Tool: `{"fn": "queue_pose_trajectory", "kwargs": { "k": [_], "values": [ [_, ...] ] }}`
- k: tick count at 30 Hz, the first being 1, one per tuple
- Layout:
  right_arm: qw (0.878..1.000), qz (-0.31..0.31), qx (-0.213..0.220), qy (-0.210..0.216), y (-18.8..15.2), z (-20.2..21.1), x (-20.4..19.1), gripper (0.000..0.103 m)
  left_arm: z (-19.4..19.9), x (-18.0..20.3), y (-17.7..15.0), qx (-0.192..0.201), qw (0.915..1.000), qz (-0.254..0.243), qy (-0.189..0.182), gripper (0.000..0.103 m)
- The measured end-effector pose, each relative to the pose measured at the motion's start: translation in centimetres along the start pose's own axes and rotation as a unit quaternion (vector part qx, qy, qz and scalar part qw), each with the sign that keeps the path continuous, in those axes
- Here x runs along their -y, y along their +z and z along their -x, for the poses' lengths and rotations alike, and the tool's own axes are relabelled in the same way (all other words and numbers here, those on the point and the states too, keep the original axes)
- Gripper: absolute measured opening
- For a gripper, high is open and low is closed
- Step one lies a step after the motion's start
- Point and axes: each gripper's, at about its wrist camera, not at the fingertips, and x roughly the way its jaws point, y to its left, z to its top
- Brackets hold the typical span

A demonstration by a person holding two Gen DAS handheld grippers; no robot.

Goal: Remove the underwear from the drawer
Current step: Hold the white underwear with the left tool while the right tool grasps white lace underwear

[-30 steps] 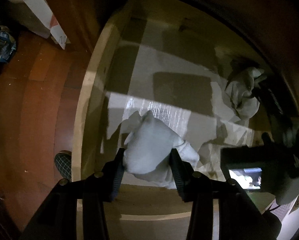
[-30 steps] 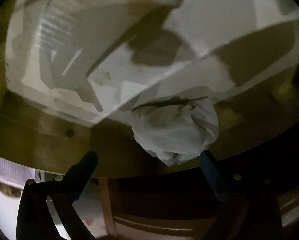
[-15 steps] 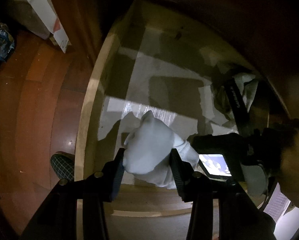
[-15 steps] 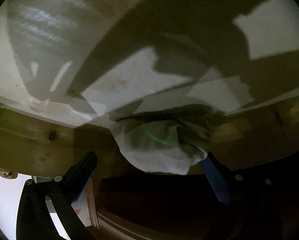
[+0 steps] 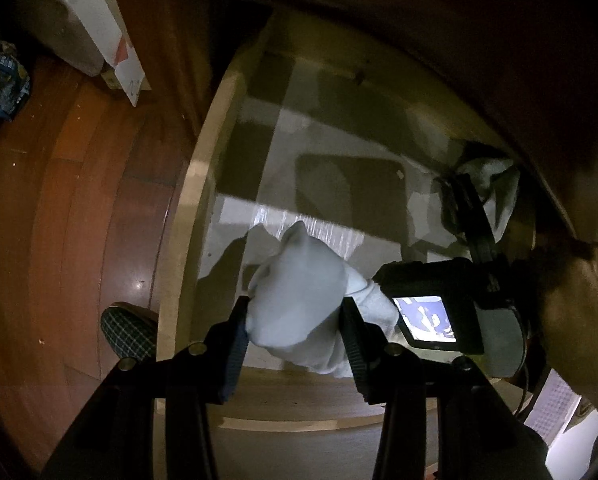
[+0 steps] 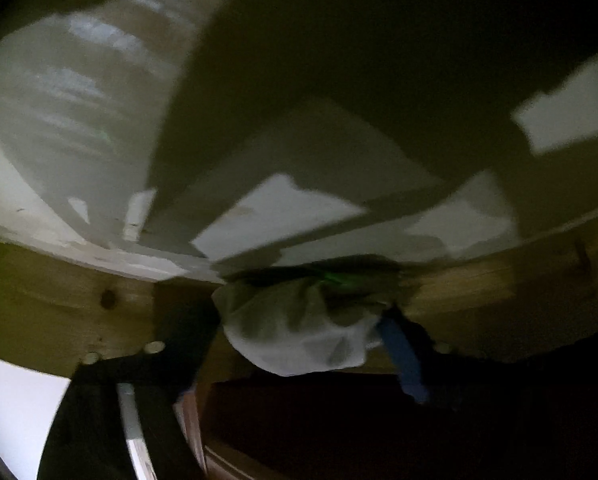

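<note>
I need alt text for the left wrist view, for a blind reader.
The left gripper holds a bunched white cloth garment between its fingers above an open pale wooden drawer. At right, the right gripper closes on another white garment in the drawer's corner.

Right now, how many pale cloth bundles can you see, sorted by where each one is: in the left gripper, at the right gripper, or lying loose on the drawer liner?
Clamped in the left gripper: 1, a pale bundle.
Between the closing jaws of the right gripper: 1, a white bundle at the drawer wall.
Loose on the liner: 0.
Total: 2
</note>
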Motion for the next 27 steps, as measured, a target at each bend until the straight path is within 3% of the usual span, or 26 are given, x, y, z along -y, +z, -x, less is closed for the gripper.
{"fn": "queue_pose_trajectory", "kwargs": {
  "k": [7,10,13,17,23,27],
  "values": [
    [0.995,-0.088,0.032,-0.014,-1.5,2.0,0.3,0.043,-0.3,-0.4,0.2,0.0,1.0,0.005,0.004,0.045],
    [0.986,-0.154,0.059,-0.006,-3.3,2.8,1.2,0.036,-0.3,-0.6,0.3,0.001,1.0,0.009,0.005,0.045],
    [0.968,-0.233,0.095,0.013,-4.7,3.8,2.0,0.032,-0.3,-0.7,0.5,0.002,0.9999,0.01,0.006,0.045],
    [0.927,-0.337,0.154,0.054,-7.3,5.6,3.3,0.03,-0.4,-0.6,0.6,0.002,0.9999,0.011,0.007,0.045],
    [0.855,-0.452,0.229,0.111,-10.5,9.4,5.1,0.028,-0.4,-0.5,0.7,0.001,0.9999,0.013,0.009,0.045],
    [0.793,-0.521,0.272,0.159,-13.2,10.3,3.7,0.026,-0.4,-0.5,0.8,0.002,0.9999,0.012,0.01,0.045]
  ]
}}
